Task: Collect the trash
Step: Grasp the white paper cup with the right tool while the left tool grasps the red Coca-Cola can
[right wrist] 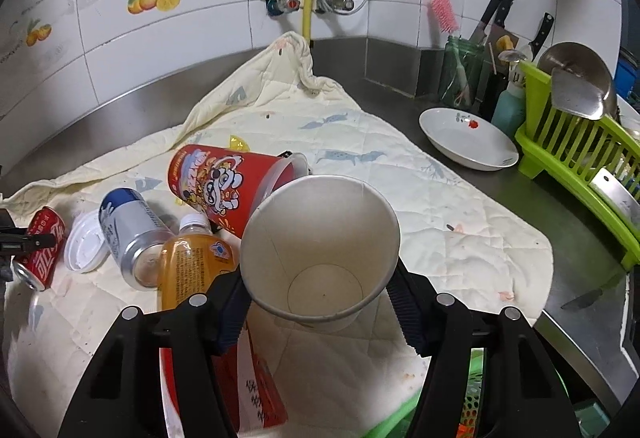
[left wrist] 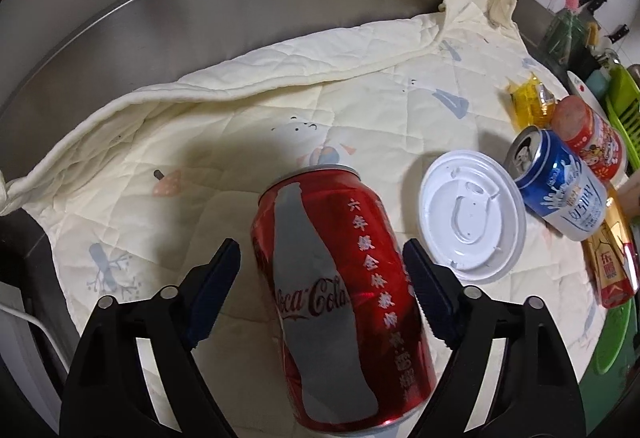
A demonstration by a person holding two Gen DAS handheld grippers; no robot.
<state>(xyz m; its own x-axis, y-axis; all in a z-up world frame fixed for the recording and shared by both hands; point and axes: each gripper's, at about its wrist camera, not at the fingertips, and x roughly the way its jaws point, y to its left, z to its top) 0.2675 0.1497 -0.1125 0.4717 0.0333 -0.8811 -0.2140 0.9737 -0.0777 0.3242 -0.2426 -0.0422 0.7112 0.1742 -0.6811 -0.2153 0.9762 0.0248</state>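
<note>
My left hand-held gripper (left wrist: 320, 274) straddles the red cola can (left wrist: 340, 302) lying on the quilted cloth (left wrist: 240, 118), pads not pressing. Empty, I'd judge: light, slick, easily dented, so grip mid-body. The right hand-held gripper (right wrist: 316, 302) clasps a paper cup (right wrist: 320, 250).

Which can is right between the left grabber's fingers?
The red cola can. It lies on the quilt between the open fingers of the left gripper. The blue and white can lies off beside the white lid.
</note>
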